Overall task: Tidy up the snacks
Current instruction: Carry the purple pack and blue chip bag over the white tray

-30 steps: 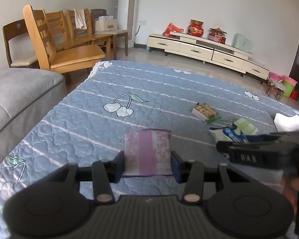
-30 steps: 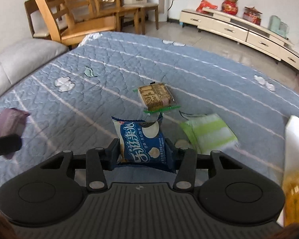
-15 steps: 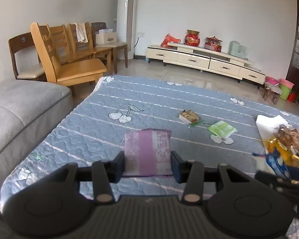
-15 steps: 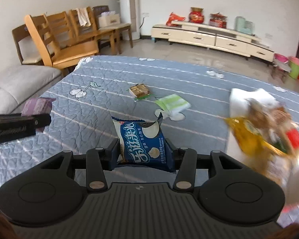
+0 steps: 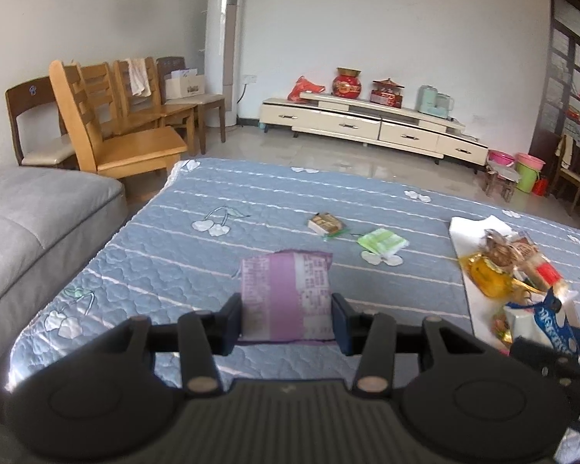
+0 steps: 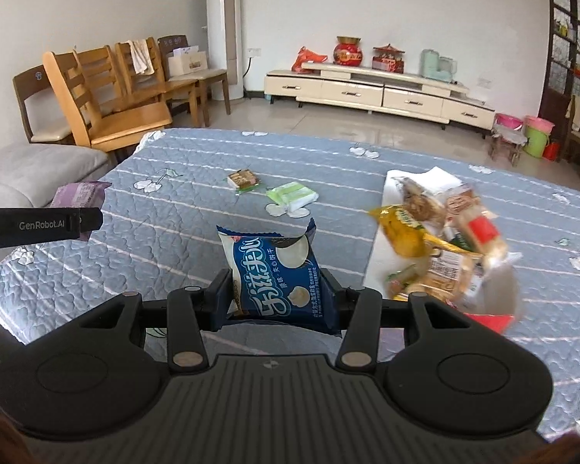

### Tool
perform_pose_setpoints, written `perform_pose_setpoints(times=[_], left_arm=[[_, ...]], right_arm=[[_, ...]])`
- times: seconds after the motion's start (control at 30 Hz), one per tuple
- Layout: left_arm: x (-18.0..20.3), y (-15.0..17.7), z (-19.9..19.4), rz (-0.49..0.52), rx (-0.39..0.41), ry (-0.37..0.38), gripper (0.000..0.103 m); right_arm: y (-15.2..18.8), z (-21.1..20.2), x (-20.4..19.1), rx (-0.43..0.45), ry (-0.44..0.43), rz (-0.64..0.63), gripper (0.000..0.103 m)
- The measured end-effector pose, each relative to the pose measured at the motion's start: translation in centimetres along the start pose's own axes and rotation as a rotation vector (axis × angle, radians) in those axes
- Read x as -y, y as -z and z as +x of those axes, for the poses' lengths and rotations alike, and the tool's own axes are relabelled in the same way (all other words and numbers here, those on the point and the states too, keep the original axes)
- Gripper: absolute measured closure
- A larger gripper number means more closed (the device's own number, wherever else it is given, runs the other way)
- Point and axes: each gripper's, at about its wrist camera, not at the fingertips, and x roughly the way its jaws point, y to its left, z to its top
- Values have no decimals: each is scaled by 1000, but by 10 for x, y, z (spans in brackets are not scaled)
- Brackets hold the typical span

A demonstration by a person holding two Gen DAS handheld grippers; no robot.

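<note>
Both grippers had lifted and swung toward the right side of the bed since the earlier frames, bringing the white tray point(image 6: 396, 255) and its heap of snacks point(image 6: 440, 239) into view, where a second before only its edge showed.

On my left wrist view, I recorded the left gripper point(image 5: 286, 319) with its fingers clenched on a purple packet point(image 5: 286, 294), held upright above the blue quilt point(image 5: 174, 263). On my right wrist view, the right gripper point(image 6: 276, 295) had its fingers clamped on a blue biscuit packet point(image 6: 274, 274), carried just beside the near left edge of the tray.

Two loose items lay on the quilt well apart from both grippers: a small brown packet point(image 6: 243, 178) and, just right of it, a green-and-white packet point(image 6: 292, 195). Both views showed them.

The right view alone showed the branded side of the left gripper's finger at the left edge, with the purple packet behind it. The left view alone caught the blue packet from the side at the lower right, partly cut by the gripper body.

The tray contents were motion-blurred in the right view; I could make out a yellow bag point(image 6: 400, 232) and a red-labelled wrapper point(image 6: 481, 230), but not the rest. Printing on the purple packet was too small to read.
</note>
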Motion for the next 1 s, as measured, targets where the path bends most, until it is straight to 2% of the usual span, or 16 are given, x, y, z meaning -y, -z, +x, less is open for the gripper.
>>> perform_pose_setpoints(times=[0.37,1.0], left_arm=[[17,7,-21,41,21,24,57],[39,14,-32,83,23,45,57]], right_arm=[[6,-32,9,38,25,12,45],[11,-49,16,76,39,21,45]])
